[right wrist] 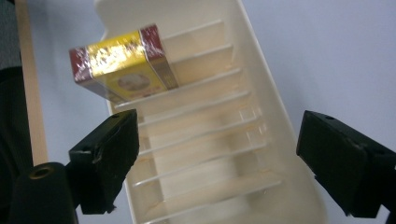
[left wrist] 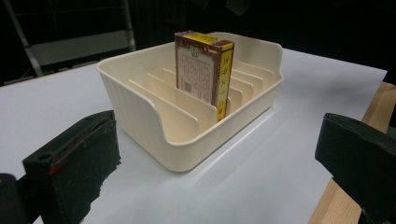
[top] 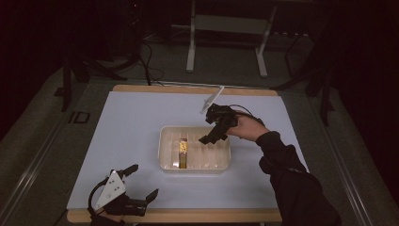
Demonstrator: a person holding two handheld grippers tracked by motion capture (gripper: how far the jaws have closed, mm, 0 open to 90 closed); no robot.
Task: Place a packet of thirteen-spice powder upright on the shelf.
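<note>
Both jaws pairs are open and empty; the right gripper hovers over the rack, nearer the upright box than the left gripper.

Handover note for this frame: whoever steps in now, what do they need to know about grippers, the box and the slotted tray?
Left gripper: open, holding nothing, at the table's near left corner.
Right gripper: open, holding nothing, above the tray's right half.
Slotted tray: mid-table on the white mat.
Red-and-yellow box: stands on edge, upright, in a slot left of the tray's centre.
Done: box is slotted.
Left: the other slots are unfilled; probably withdraw the right gripper.
</note>
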